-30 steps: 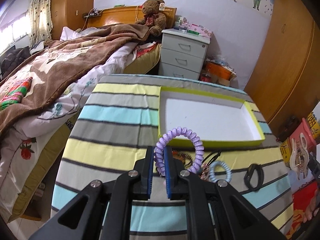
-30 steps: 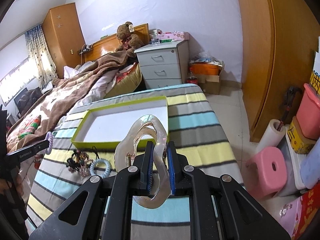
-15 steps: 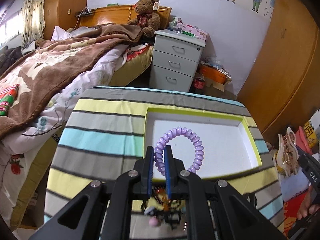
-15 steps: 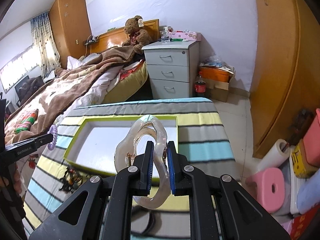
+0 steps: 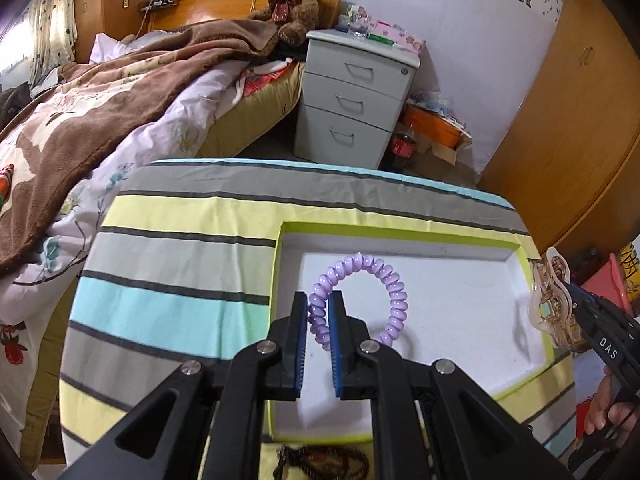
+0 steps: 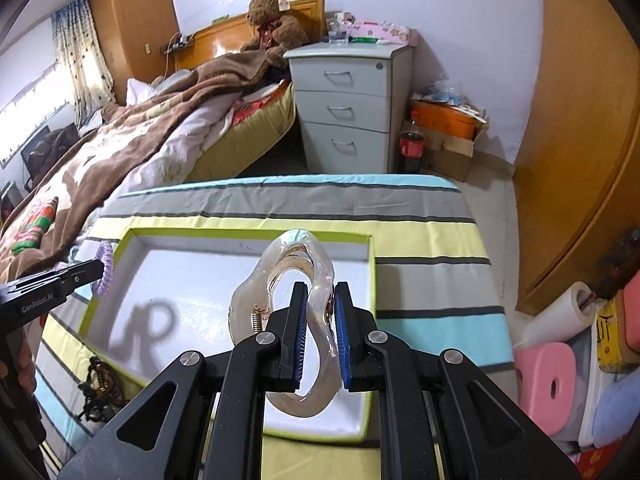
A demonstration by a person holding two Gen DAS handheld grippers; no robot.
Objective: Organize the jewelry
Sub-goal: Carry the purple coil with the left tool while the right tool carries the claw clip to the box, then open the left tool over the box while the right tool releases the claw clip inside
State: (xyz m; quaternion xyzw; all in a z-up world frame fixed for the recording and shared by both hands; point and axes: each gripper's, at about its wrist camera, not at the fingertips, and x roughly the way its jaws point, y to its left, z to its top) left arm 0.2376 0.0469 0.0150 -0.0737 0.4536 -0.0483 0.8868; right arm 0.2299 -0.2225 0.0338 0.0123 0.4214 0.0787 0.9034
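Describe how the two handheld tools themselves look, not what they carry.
Both the left tool and right tool are matte black with triangular cut-outs, silver round screws and ribbed blue pads. Each carries white lettering along its side. No cables or sleeves show.

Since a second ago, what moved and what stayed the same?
Both hand-held grippers went forward, from short of the tray to over it: the left hand-held gripper carried the purple spiral hair tie over the green-rimmed tray, and the right hand-held gripper brought the clear hair claw. Both stayed clamped; nothing was dropped. The beaded pile stayed put.
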